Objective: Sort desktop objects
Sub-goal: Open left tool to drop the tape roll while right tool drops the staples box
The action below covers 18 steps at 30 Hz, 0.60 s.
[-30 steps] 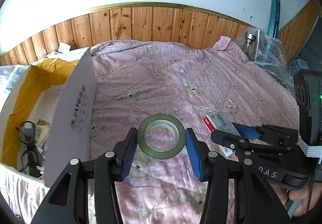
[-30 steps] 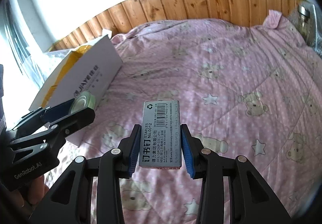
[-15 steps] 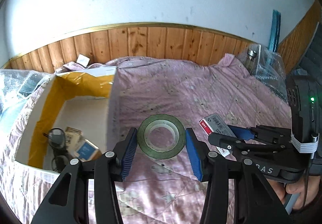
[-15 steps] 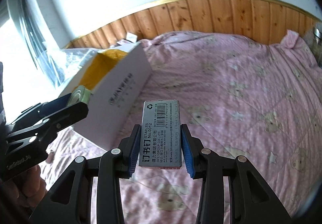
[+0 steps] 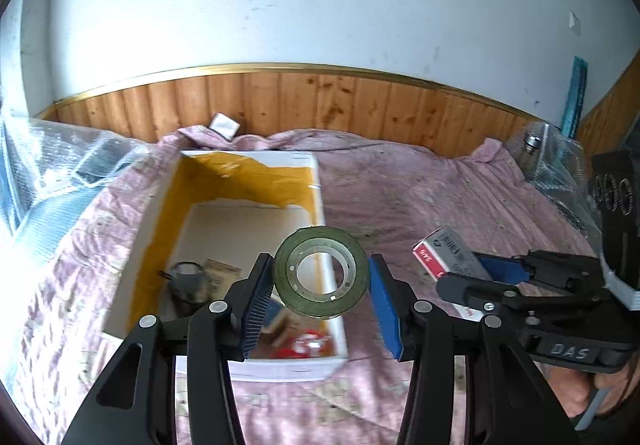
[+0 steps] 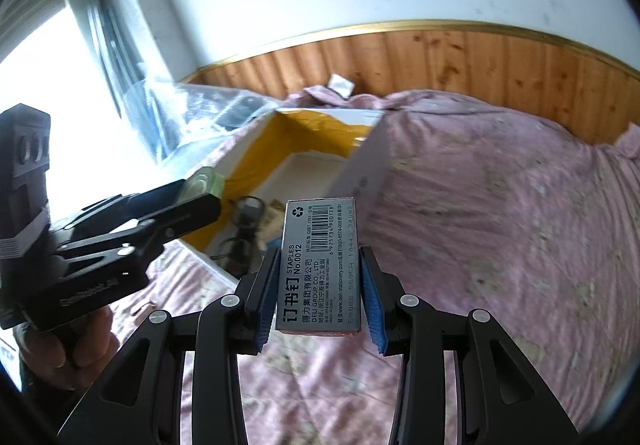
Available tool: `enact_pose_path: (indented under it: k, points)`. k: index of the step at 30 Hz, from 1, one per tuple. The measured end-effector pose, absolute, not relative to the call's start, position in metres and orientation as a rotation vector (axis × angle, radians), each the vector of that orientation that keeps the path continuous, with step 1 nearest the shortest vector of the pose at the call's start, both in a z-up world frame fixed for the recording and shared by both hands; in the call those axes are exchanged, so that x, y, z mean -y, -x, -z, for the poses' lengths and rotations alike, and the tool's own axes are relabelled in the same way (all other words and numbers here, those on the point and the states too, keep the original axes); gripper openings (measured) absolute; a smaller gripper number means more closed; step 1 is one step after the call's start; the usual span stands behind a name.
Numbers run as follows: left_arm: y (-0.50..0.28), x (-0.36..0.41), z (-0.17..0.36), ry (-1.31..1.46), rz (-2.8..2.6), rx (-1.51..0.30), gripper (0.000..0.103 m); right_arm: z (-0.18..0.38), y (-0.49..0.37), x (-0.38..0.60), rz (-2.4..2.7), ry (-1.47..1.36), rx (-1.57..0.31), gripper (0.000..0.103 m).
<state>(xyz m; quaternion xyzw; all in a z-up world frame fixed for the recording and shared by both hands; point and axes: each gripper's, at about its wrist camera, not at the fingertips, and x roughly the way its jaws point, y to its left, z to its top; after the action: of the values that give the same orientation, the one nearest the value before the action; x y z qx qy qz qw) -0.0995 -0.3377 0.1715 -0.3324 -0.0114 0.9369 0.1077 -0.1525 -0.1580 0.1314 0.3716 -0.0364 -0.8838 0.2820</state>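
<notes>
My left gripper (image 5: 320, 297) is shut on a green tape roll (image 5: 320, 272) and holds it in the air over the right wall of an open white cardboard box (image 5: 316, 181) lined with yellow tape. My right gripper (image 6: 320, 293) is shut on a grey staples box (image 6: 320, 261) with a barcode, raised above the pink bedspread (image 6: 500, 225) to the right of the cardboard box (image 6: 372, 157). The staples box (image 5: 448, 255) and right gripper (image 5: 484, 277) show at the right of the left wrist view. The left gripper (image 6: 200, 193) with the tape roll (image 6: 202, 181) shows at the left of the right wrist view.
Inside the cardboard box lie a dark cable bundle (image 5: 184, 281), a small booklet (image 5: 222, 275) and a red packet (image 5: 308, 345). Bubble wrap (image 5: 60, 181) lies left of the box, and a wrapped bottle (image 5: 534, 149) stands at the far right. A wood-panelled wall (image 5: 320, 105) runs behind.
Both grippers have risen and swung left toward the cardboard box, each keeping its object. The tape roll now hangs over the box's right wall, and the box interior is in fuller view.
</notes>
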Motion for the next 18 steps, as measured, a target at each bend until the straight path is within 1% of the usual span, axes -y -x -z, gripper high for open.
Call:
enact_pose_path:
  k: [6, 9, 16, 17, 18]
  points:
    - [0.113, 0.378, -0.172, 1.024, -2.800, 0.051, 0.049, -0.148, 0.166, 0.201, 2.273, -0.980, 0.082, 0.040]
    - [0.125, 0.400, -0.165, 1.081, -2.797, 0.100, 0.049, -0.147, 0.176, 0.224, 2.239, -0.995, 0.048, 0.040]
    - [0.173, 0.427, -0.130, 1.276, -2.725, 0.100, 0.049, -0.125, 0.205, 0.270, 2.187, -1.068, -0.056, 0.040]
    - [0.178, 0.427, -0.127, 1.291, -2.725, 0.096, 0.050, -0.121, 0.209, 0.273, 2.178, -1.076, -0.066, 0.043]
    - [0.185, 0.429, -0.121, 1.310, -2.717, 0.085, 0.050, -0.117, 0.213, 0.276, 2.159, -1.090, -0.069, 0.044]
